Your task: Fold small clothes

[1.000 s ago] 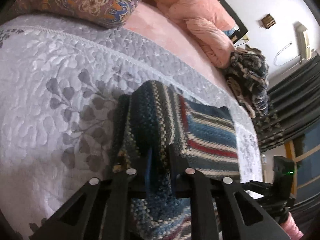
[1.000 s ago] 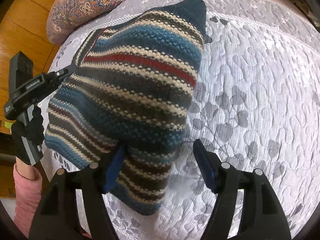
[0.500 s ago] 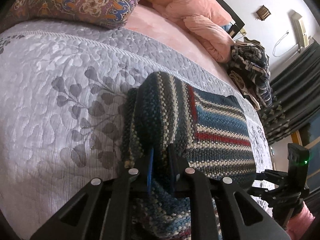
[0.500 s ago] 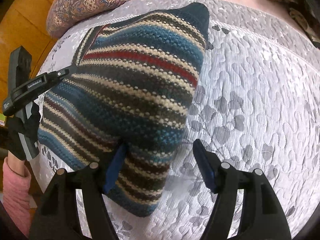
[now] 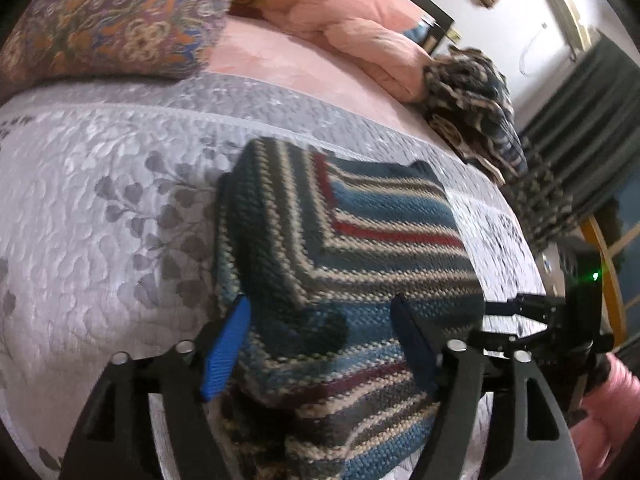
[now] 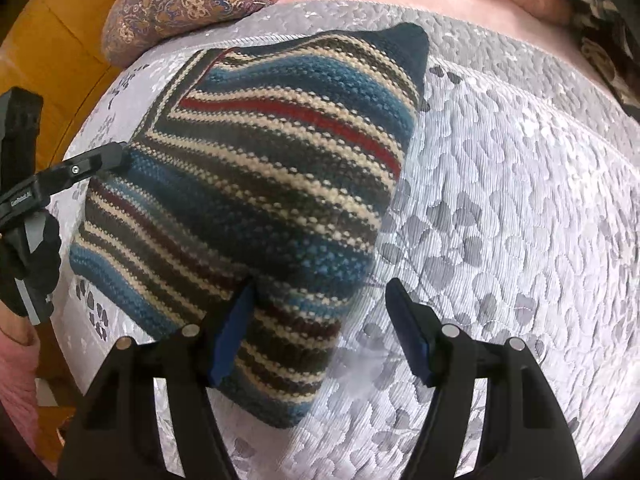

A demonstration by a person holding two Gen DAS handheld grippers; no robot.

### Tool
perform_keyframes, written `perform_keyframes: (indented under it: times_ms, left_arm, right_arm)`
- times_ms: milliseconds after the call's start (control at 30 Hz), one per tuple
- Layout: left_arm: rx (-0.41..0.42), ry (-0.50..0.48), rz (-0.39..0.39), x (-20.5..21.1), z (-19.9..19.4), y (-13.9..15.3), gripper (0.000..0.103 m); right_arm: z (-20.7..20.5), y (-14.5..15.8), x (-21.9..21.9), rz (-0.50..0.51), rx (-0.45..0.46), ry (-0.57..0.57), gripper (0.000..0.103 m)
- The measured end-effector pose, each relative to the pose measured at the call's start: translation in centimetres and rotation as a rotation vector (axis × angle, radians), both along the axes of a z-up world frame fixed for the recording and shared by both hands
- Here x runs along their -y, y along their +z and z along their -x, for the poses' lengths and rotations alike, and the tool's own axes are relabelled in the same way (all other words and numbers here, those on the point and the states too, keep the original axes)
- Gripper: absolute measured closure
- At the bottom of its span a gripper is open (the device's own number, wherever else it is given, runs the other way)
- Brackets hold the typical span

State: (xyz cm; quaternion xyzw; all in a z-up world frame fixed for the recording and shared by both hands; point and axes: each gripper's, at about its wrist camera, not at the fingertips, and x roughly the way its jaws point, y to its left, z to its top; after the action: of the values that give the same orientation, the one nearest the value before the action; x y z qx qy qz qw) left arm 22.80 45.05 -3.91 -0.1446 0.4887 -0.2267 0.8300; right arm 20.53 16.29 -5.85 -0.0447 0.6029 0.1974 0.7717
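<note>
A striped knit garment in blue, cream, dark and red lies folded on the grey quilted bedspread. My left gripper is open, its blue-padded fingers spread to either side of the garment's near folded edge and low over it. In the right wrist view the same garment fills the left half. My right gripper is open at its near right corner, one finger over the knit and one over the bedspread. The left gripper's tip touches the garment's left edge there.
A paisley pillow and a pink quilt lie at the head of the bed. A heap of patterned clothes sits at the far right, near dark curtains. Wooden panelling borders the bed's left side.
My left gripper was shut on a fold of the knit and has now opened and let it go, leaving the fold lying flat. The right gripper stayed open and hardly moved.
</note>
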Motion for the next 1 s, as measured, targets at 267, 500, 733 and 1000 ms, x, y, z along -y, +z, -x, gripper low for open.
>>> perform_keyframes:
  times_ms: [267,500,733,1000]
  left_arm:
    - [-0.044,-0.016,0.069,-0.7,-1.5,-1.6,0.027]
    - [-0.07,0.005,0.136,-2.5,-1.7,-1.6,0.027]
    - [-0.094,0.007,0.082,-2.3,-2.0,-2.4,0.027]
    - [-0.142,-0.019,0.088,-1.4,-3.6,-4.9,0.023]
  right_arm:
    - [0.3,0.1,-0.5,0.012,0.025,0.019,0.036]
    - [0.8,0.6,-0.9,0.019,0.051,0.037,0.036]
    - [0.9,0.4,-0.9,0.015,0.052,0.037,0.036]
    - [0.0,0.5,0.6,-0.081,0.009,0.005,0.036]
